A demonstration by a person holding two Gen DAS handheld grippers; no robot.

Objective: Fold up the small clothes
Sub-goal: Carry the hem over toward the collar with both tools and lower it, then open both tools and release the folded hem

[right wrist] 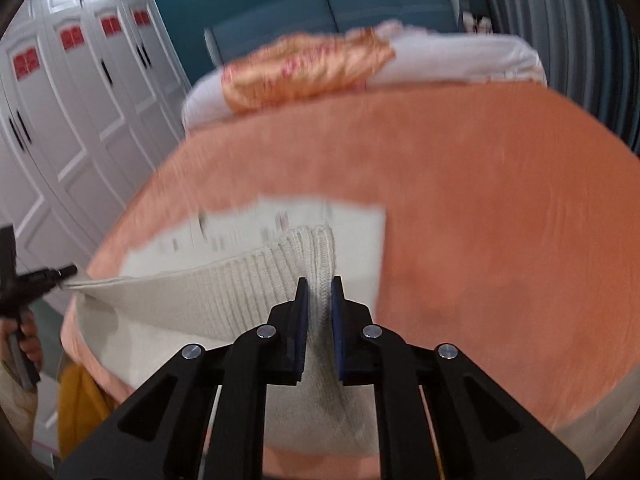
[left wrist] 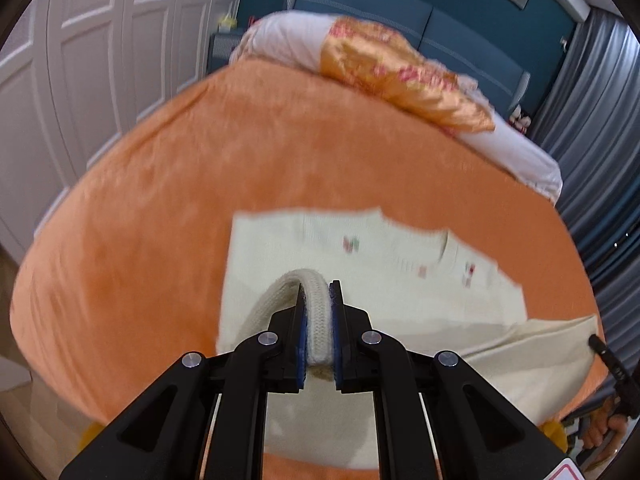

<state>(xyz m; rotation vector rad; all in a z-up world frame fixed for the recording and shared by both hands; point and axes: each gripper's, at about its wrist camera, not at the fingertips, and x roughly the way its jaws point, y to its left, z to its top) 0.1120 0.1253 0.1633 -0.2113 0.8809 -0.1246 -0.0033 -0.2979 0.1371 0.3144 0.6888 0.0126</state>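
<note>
Left wrist: both claws [left wrist: 319,292] [right wrist: 319,286] pinch raised sweater [left wrist: 360,264] hem.

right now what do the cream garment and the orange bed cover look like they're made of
Cream garment: knitted yarn, probably wool or acrylic, matte; ribbed stitches show at the edge that both hand-held grippers pinch. Orange bed cover: soft plush or fleece by its fuzzy, mottled nap, though blur leaves that open.

The sweater [left wrist: 320,248] lies on the bed [left wrist: 160,184]; pillows [left wrist: 360,52] sit behind it, wardrobe [left wrist: 80,60] left.
</note>
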